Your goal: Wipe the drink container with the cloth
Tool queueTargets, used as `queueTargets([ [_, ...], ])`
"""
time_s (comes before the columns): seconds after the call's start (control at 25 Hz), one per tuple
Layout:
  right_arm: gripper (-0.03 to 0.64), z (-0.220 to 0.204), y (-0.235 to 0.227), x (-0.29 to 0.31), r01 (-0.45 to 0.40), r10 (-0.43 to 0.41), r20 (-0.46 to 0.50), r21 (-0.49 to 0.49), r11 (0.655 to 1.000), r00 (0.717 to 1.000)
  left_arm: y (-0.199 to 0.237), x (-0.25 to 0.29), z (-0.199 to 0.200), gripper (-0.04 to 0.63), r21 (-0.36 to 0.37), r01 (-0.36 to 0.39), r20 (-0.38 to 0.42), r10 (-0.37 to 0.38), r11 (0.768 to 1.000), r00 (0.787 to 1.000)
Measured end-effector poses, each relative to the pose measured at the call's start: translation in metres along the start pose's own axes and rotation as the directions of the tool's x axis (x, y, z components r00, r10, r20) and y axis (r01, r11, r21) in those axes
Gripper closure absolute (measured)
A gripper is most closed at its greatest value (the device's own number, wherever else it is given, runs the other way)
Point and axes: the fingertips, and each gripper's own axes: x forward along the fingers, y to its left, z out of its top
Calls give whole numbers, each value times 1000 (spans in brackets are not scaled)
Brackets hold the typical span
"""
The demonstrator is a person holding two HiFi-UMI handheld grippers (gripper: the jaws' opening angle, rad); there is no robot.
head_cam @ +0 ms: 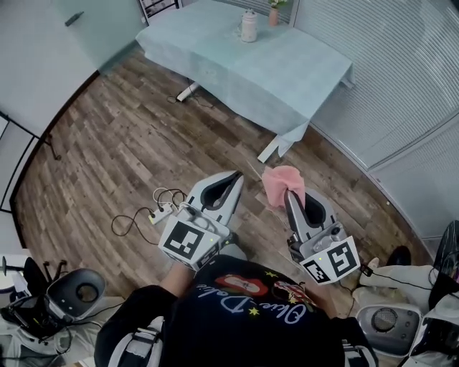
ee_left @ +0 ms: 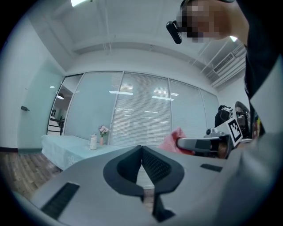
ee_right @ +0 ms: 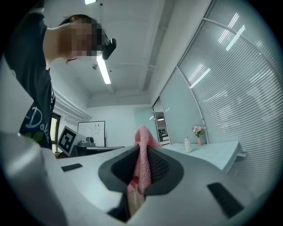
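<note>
**Figure. Approach stage; no wiping has begun.**

- **Right tool** [ee_right: 142, 150]: clenched on the pink cloth [ee_right: 143, 136]. The cloth is pinched between the 2 jaws, with a fold standing up past the tips. This grip leaves loose fabric ahead of the tool, presumably so that cloth rather than jaw meets the surface to be wiped. In the head view the cloth shows as a bunch at the tool's front end, above the wooden floor [head_cam: 107, 143].
- **Left tool** [ee_left: 141, 149]: closed, its 2 jaws meeting at the tips with nothing between them. It is carried empty beside the right tool, probably kept free to steady the container.
- **Drink container** [head_cam: 249, 26]: a pale, capped bottle standing upright on the bench [head_cam: 308, 72]. It is well apart from both tools and touched by neither. A small vase of flowers [head_cam: 273, 13] stands just beside it, which argues for a careful reach.
- **Bench**: draped in a light blue-green covering.
- **Posture**: both tools are held low and near the person's body, pointing toward the bench. This is judged to be a carrying posture suited to walking up, not to working.
- **Next requirement**: close the gap to the bench.
</note>
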Motion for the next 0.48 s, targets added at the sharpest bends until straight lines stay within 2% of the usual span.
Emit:
queueTargets([
  [0.48, 591, -3, 22, 93, -54, 54, -4, -21, 998, 999, 92, -22, 12, 592, 6, -61, 23, 61, 998, 998],
])
